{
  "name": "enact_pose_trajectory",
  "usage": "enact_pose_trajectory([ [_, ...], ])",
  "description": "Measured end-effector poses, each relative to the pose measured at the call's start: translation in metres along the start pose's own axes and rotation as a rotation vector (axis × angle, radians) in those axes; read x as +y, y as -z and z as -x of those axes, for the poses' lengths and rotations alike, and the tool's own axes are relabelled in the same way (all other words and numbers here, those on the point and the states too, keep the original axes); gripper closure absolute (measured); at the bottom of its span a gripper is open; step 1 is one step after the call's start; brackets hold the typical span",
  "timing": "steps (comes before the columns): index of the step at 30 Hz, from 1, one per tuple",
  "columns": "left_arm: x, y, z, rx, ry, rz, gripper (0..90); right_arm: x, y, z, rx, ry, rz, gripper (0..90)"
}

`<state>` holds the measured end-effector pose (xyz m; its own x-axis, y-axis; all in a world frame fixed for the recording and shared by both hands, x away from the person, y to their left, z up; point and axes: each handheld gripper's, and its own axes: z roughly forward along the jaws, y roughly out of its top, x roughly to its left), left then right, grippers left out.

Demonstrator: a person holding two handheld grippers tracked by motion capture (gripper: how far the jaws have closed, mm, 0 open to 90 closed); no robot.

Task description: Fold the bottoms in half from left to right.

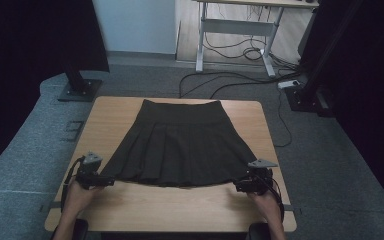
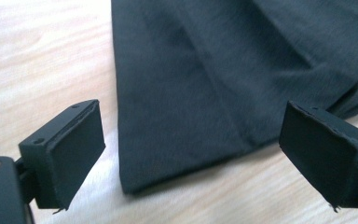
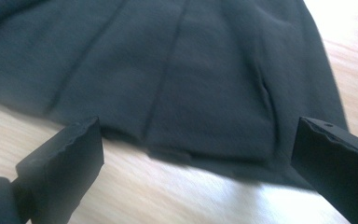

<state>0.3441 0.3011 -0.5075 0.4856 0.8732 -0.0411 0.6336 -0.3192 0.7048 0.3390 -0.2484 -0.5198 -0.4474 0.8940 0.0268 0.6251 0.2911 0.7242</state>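
a: where is the skirt (image 1: 180,145) lying?
b: it's lying flat in the middle of the table (image 1: 260,210), waistband at twelve o'clock, hem at six.
a: and the grippers?
b: the left gripper (image 2: 191,154) is sitting at the seven o'clock corner, the right gripper (image 3: 198,172) at five; both jaws are gaping wide, gripping nothing.

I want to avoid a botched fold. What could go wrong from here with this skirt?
1. Both hand-held grippers, left and right, stand open with the skirt hem corners lying flat on the table; the jaws might close on wood and miss the thin cloth.
2. The pleats could shift and bunch if only one layer is caught.
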Motion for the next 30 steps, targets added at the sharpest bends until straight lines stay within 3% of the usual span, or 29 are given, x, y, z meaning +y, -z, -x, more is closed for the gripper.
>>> enact_pose_trajectory([
  [7,0.025,-0.013,-0.004,-0.012,0.007,0.006,6.7,0.021,-0.015,-0.006,0.034,-0.001,-0.005,1.9],
  [12,0.055,-0.039,0.001,-0.026,-0.031,-0.002,10.0,0.047,-0.039,-0.008,0.044,-0.005,-0.01,2.0],
  [15,0.063,-0.05,0.002,-0.03,-0.03,-0.001,14.1,0.055,-0.048,-0.009,0.038,-0.002,-0.009,2.8],
  [16,0.069,-0.061,0.001,-0.024,-0.032,-0.009,14.2,0.061,-0.057,-0.009,0.03,-0.008,-0.015,4.4],
  [24,0.08,-0.091,-0.007,0.052,-0.04,-0.044,21.9,0.071,-0.089,-0.004,0.002,-0.024,-0.041,12.0],
  [30,0.074,-0.112,-0.012,0.073,-0.037,-0.096,24.7,0.067,-0.106,-0.003,-0.011,-0.013,-0.062,12.5],
])
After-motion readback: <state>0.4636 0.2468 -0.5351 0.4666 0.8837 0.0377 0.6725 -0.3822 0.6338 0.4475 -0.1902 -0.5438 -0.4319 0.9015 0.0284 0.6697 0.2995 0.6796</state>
